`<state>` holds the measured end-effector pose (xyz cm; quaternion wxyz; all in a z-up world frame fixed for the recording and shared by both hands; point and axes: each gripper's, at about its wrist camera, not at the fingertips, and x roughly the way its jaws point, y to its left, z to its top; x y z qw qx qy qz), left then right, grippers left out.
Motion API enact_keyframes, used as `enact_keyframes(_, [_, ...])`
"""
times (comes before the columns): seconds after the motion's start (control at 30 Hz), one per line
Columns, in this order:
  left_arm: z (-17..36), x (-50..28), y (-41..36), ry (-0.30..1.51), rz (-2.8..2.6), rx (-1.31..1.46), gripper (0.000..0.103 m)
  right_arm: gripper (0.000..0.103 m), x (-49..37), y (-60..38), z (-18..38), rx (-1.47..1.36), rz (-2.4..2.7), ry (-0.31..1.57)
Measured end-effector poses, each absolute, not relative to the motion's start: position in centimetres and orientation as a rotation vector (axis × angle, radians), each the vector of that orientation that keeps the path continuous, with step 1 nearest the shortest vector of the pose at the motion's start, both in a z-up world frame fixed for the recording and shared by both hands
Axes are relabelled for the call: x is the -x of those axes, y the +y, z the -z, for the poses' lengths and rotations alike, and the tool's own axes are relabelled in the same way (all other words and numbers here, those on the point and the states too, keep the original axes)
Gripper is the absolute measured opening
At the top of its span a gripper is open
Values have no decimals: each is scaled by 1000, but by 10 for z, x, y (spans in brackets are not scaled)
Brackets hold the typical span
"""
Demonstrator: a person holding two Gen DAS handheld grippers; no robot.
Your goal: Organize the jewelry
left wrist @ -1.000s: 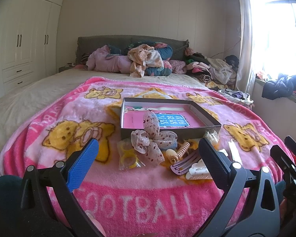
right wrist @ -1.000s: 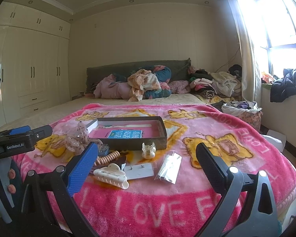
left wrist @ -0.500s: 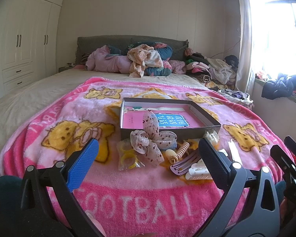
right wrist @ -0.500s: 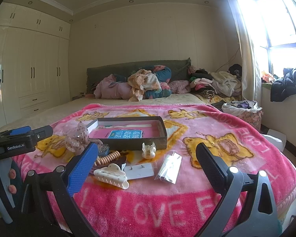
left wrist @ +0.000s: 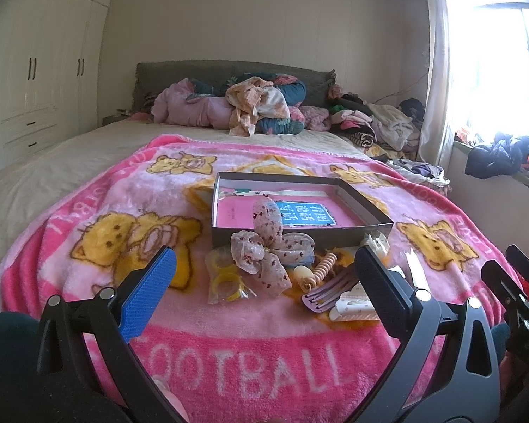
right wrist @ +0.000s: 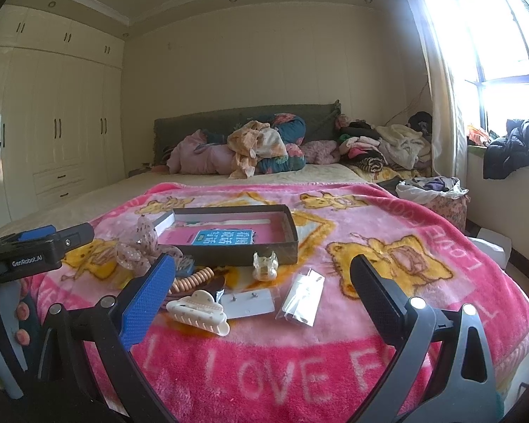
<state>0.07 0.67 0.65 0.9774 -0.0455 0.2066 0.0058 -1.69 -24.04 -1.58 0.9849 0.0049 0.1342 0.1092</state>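
Both the left claw (left wrist: pixel 261 275) and right claw (right wrist: pixel 264 278) hover spread and empty, and the hair accessories lie outside the shallow dark cardboard box (left wrist: pixel 366 208), so sorting seems unstarted.

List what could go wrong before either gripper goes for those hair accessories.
1. The floral bow leans on the box wall over the bagged yellow rings; pulling it may drag them.
2. The cream claw clip, coil tie and earring card crowd together, so open fingers may snag a neighbour.

blown-out daylight from the window (right wrist: pixel 504 35) at right (fisheye-bent edges, dark vignetted corners), sharp centre
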Motion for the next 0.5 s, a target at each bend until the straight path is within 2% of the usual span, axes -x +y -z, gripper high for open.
enact_keyframes(0.5, [9,-26,39,509,-32,163,92,97,-14,-211,25,33,-324,382])
